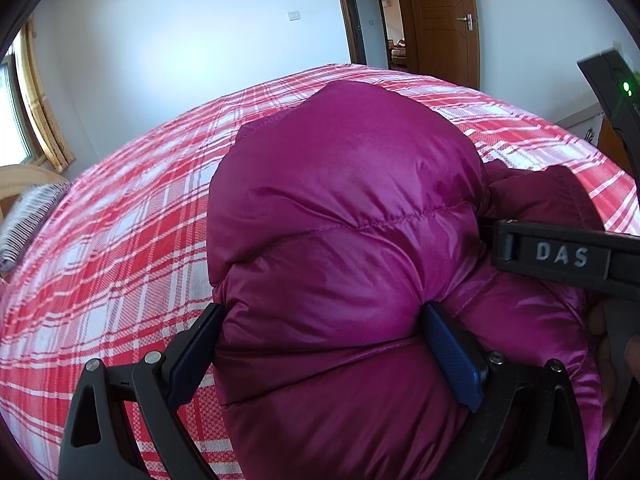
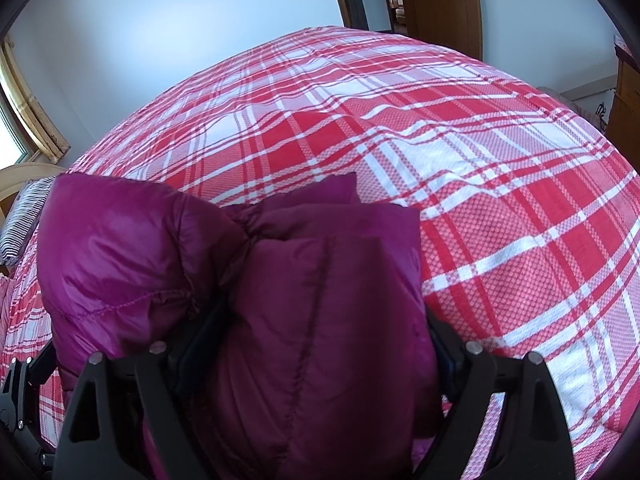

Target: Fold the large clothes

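The left gripper (image 1: 320,344) points forward and slightly down over the bed (image 1: 132,216), its jaws spread wide around a thick bunch of the magenta jacket (image 1: 340,216). Both blue pads (image 1: 454,360) press into the puffy fabric, so the bunch fills the whole gap between them. The jacket swells up ahead of the fingers in a rounded, quilted mound that hides most of the far side of the bed.

To the right of this tool, the right gripper (image 1: 560,258) comes in from the side, its black finger marked DAS lying across the jacket's darker fold, touching it. Part of a hand (image 1: 616,344) shows low at the right edge, beside the fabric.

In the right wrist view, the right gripper (image 2: 324,344) is likewise aimed forward over the bed (image 2: 480,184), jaws held well apart with a folded, matte-looking section of the jacket (image 2: 320,280) packed between them. The fabric covers the pads, and they cannot be made out clearly. A glossier lobe of the jacket bulges to the left of the left finger. The left gripper's (image 2: 16,384) black frame shows at the lower left edge.

Far ahead stands a wooden door (image 1: 444,20).
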`<state>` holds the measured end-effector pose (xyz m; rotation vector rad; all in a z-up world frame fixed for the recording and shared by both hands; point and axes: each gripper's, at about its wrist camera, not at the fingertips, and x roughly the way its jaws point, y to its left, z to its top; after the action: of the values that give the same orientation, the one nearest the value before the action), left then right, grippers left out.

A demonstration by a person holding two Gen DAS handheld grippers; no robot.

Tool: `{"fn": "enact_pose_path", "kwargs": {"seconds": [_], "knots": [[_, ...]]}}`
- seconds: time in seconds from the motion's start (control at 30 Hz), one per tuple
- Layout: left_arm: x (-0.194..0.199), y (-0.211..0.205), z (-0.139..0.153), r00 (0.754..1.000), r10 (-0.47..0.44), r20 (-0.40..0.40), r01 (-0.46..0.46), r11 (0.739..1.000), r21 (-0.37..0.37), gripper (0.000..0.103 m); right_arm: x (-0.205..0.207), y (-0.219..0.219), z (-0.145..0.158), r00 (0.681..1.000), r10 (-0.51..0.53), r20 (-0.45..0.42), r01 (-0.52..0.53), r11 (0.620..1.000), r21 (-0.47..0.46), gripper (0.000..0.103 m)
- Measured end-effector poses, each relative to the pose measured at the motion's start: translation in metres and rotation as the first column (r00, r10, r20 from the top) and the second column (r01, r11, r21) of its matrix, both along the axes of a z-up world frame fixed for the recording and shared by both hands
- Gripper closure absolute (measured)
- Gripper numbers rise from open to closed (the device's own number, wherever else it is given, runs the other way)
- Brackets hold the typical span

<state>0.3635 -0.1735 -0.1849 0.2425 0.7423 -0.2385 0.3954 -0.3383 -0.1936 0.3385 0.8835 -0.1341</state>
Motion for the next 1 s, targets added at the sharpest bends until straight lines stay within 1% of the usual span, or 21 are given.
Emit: {"fn": "enact_pose_path", "kwargs": {"seconds": [0.07, 0.1, 0.13, 0.17, 0.2, 0.27, 0.33, 0.43, 0.5, 0.53, 0.57, 0.63, 0.67, 0.7, 0.73, 0.77, 0.8, 0.83, 0.87, 0.93, 1.0], "knots": [[-0.003, 0.017, 0.004, 1.0, -0.019, -0.017, 0.018, 0.998, -0.063, 0.005, -0.001, -0.008, 0.002, 0.999, 0.042, -0.004, -0.041, 0.997, 0.058, 0.011], [-0.007, 0.03, 0.006, 1.0, -0.008, -0.014, 0.007, 0.995, -0.102, 0.005, -0.002, -0.013, 0.004, 0.997, 0.071, -0.007, -0.07, 0.994, 0.089, 0.011], [-0.013, 0.045, 0.009, 1.0, 0.003, -0.005, -0.004, 0.987, -0.159, 0.005, -0.004, -0.02, 0.007, 0.995, 0.103, -0.001, -0.102, 0.985, 0.137, 0.011], [-0.02, 0.06, 0.011, 1.0, 0.01, 0.001, -0.01, 0.977, -0.212, 0.005, -0.01, -0.032, 0.01, 0.991, 0.134, 0.021, -0.135, 0.969, 0.209, 0.012], [-0.024, 0.07, 0.013, 1.0, 0.016, 0.002, -0.015, 0.969, -0.246, 0.005, -0.013, -0.038, 0.012, 0.989, 0.141, 0.034, -0.145, 0.958, 0.245, 0.012], [-0.032, 0.089, 0.013, 1.0, 0.003, -0.006, -0.005, 0.945, -0.327, 0.005, -0.025, -0.057, 0.016, 0.987, 0.14, 0.075, -0.157, 0.94, 0.304, 0.012], [-0.03, 0.097, 0.008, 0.999, -0.019, -0.048, -0.001, 0.922, -0.387, 0.005, -0.03, -0.066, 0.016, 0.984, 0.147, 0.1, -0.171, 0.93, 0.325, 0.012], [-0.019, 0.108, -0.004, 0.991, -0.048, -0.125, -0.019, 0.872, -0.488, 0.005, -0.028, -0.069, 0.011, 0.974, 0.204, 0.099, -0.226, 0.903, 0.365, 0.013], [-0.009, 0.108, -0.011, 0.982, -0.085, -0.167, -0.017, 0.848, -0.529, 0.005, -0.027, -0.069, 0.008, 0.965, 0.233, 0.124, -0.263, 0.879, 0.398, 0.017], [-0.003, 0.106, -0.017, 0.973, -0.116, -0.2, -0.015, 0.832, -0.554, 0.005, -0.026, -0.069, 0.006, 0.958, 0.254, 0.133, -0.286, 0.858, 0.426, 0.021], [0.001, 0.104, -0.019, 0.971, -0.121, -0.207, -0.018, 0.824, -0.567, 0.005, -0.024, -0.067, 0.002, 0.953, 0.271, 0.132, -0.301, 0.843, 0.445, 0.028], [0.003, 0.099, -0.017, 0.971, -0.132, -0.2, -0.007, 0.819, -0.573, 0.005, -0.019, -0.061, -0.004, 0.949, 0.289, 0.128, -0.315, 0.832, 0.457, 0.036], [0.003, 0.096, -0.016, 0.968, -0.155, -0.197, 0.014, 0.819, -0.574, 0.012, -0.017, -0.059, -0.005, 0.945, 0.3, 0.131, -0.326, 0.827, 0.459, 0.042], [0.002, 0.091, -0.015, 0.965, -0.18, -0.191, 0.039, 0.818, -0.574, 0.024, -0.015, -0.056, -0.007, 0.941, 0.309, 0.136, -0.335, 0.811, 0.48, 0.046], [0.0, 0.084, -0.012, 0.965, -0.194, -0.178, 0.062, 0.824, -0.563, 0.031, -0.015, -0.055, -0.008, 0.941, 0.308, 0.14, -0.335, 0.796, 0.504, 0.054], [-0.003, 0.08, -0.008, 0.97, -0.183, -0.159, 0.071, 0.84, -0.539, 0.037, -0.015, -0.053, -0.007, 0.94, 0.311, 0.142, -0.338, 0.787, 0.516, 0.064], [-0.006, 0.078, -0.005, 0.972, -0.182, -0.151, 0.076, 0.846, -0.528, 0.041, -0.016, -0.052, -0.004, 0.939, 0.31, 0.146, -0.34, 0.787, 0.514, 0.068], [-0.009, 0.077, 0.0, 0.975, -0.178, -0.135, 0.082, 0.849, -0.523, 0.051, -0.019, -0.048, 0.001, 0.937, 0.315, 0.152, -0.348, 0.792, 0.501, 0.073], [-0.013, 0.077, 0.004, 0.976, -0.173, -0.129, 0.081, 0.849, -0.521, 0.058, -0.025, -0.043, 0.01, 0.931, 0.325, 0.164, -0.363, 0.798, 0.48, 0.075], [-0.022, 0.082, 0.016, 0.979, -0.168, -0.115, 0.082, 0.843, -0.532, 0.066, -0.03, -0.036, 0.023, 0.924, 0.332, 0.188, -0.381, 0.795, 0.472, 0.076], [-0.033, 0.091, 0.029, 0.982, -0.163, -0.091, 0.092, 0.846, -0.525, 0.07, -0.034, -0.026, 0.038, 0.913, 0.345, 0.219, -0.409, 0.773, 0.485, 0.077]]}}
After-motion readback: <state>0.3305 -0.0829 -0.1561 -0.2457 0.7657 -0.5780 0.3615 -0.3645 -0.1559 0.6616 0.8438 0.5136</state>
